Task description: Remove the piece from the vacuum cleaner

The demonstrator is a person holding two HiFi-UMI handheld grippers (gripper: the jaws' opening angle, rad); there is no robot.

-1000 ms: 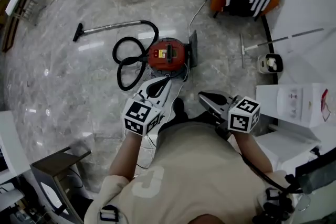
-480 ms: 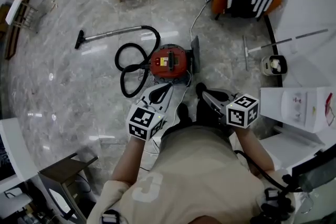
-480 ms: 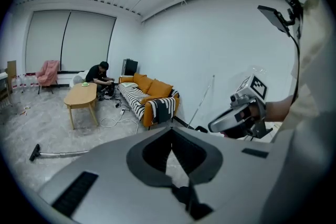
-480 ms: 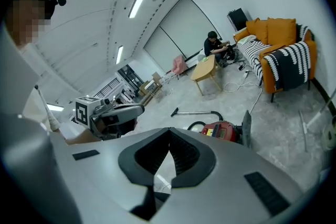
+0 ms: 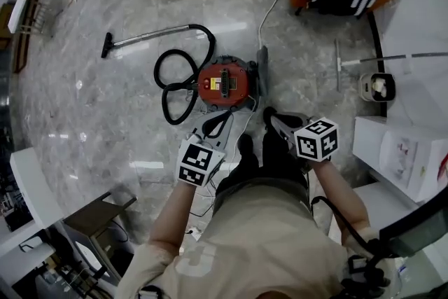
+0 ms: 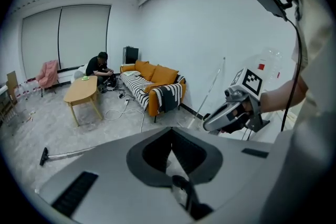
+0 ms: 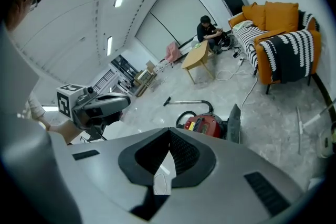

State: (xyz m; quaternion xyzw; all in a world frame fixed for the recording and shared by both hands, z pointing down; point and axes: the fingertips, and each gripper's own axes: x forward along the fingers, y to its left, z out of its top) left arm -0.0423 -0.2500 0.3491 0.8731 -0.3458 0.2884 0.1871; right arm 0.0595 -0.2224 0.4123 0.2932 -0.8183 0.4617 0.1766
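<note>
Left tool [image 5: 222, 117] and right tool [image 5: 271, 114] both closed, empty. Vacuum cleaner [image 5: 222, 82] sits on the floor [image 5: 105, 122] at frame centre, just above them. I'd open one tool before reaching its body.

Only legible txt: white "C" on shirt [image 5: 266, 241]; vacuum cleaner label [image 5: 222, 84] unreadable.

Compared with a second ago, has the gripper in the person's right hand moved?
Yes. The right gripper has come closer to the red vacuum cleaner, moving up the head view toward it.
</note>
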